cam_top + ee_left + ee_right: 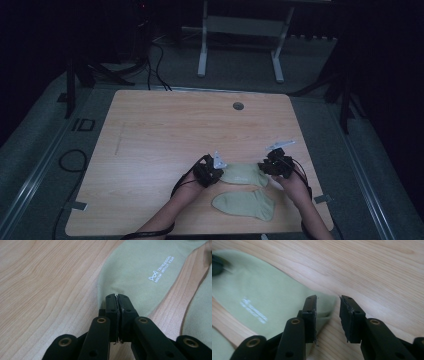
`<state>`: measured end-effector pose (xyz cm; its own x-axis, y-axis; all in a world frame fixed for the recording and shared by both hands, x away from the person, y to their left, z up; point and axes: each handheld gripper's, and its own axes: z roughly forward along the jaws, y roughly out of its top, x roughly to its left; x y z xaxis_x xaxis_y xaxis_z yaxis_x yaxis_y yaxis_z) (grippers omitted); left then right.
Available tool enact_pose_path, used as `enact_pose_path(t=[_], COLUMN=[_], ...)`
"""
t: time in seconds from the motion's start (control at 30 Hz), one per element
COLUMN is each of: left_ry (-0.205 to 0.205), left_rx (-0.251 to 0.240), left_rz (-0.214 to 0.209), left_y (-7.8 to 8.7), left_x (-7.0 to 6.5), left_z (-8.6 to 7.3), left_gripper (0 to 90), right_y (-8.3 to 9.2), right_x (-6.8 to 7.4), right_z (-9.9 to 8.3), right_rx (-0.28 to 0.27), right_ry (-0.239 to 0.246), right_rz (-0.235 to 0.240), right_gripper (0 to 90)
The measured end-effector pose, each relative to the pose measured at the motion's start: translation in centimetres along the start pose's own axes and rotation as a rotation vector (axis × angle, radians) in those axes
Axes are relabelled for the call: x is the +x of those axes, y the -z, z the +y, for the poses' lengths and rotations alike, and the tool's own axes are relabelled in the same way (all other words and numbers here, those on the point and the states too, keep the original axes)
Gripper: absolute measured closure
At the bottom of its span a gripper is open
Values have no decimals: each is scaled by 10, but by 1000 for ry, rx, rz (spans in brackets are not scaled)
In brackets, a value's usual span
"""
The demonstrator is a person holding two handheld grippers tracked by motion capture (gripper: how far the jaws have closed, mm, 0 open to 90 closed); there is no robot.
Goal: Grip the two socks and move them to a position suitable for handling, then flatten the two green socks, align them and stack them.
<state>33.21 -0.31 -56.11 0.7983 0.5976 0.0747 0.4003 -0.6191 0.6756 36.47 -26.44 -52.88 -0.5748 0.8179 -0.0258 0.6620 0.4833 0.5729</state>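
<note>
While left tool (pixel 117 298) pinches the pale green cotton sock (pixel 243 173), right tool (pixel 327 305), spread at its other end, risks closing on bare bench (pixel 165 130).

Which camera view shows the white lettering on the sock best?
The left gripper view: the lettering on the sock is sharp and nearly readable. The right gripper view shows it as a blurred white smear; in the high view the sock is too small.

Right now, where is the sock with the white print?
In the high view the printed sock lies near the table's front edge, between both grippers, just behind the second sock.
</note>
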Motion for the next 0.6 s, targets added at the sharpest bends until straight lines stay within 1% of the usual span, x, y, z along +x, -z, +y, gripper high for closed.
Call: enact_pose_path(t=[0.07, 0.13, 0.17, 0.27, 0.3, 0.4, 0.43, 0.5, 0.53, 0.57, 0.6], left_ry=[-6, -12, -12, -7, -5, -6, -6, 0, -1, 0, 1], left_rx=[1, 6, 6, 0, 0, 2, 2, 2, 2, 3, 3], left_rz=[1, 5, 5, 4, 3, 6, 8, 7, 5, 3, 2], left_y=[0, 0, 0, -1, 0, 0, 0, 0, 0, 0, 0], left_x=[0, 0, 0, 0, 0, 0, 0, 0, 0, 1, 1], left_z=[0, 1, 1, 1, 1, 1, 1, 1, 1, 1, 0], left_gripper=[867, 858, 858, 857, 857, 855, 855, 842, 842, 842, 842], right_y=[1, 1, 2, 7, 11, 19, 21, 25, 25, 25, 23], right_x=[-3, -5, -6, -8, -8, -4, -1, 5, 8, 10, 13], right_z=[-2, -5, -5, -6, -5, -3, -3, -3, -4, -5, -7], right_rx=[3, 6, 7, -14, -34, -61, -68, -77, -77, -74, -70], right_ry=[-1, -3, -6, -24, -32, -28, -24, -1, 11, 20, 24], right_rz=[-22, -28, -31, -24, -19, -1, 7, 19, 22, 26, 31], right_gripper=[636, 599, 598, 598, 598, 599, 634, 661, 710, 740, 751])
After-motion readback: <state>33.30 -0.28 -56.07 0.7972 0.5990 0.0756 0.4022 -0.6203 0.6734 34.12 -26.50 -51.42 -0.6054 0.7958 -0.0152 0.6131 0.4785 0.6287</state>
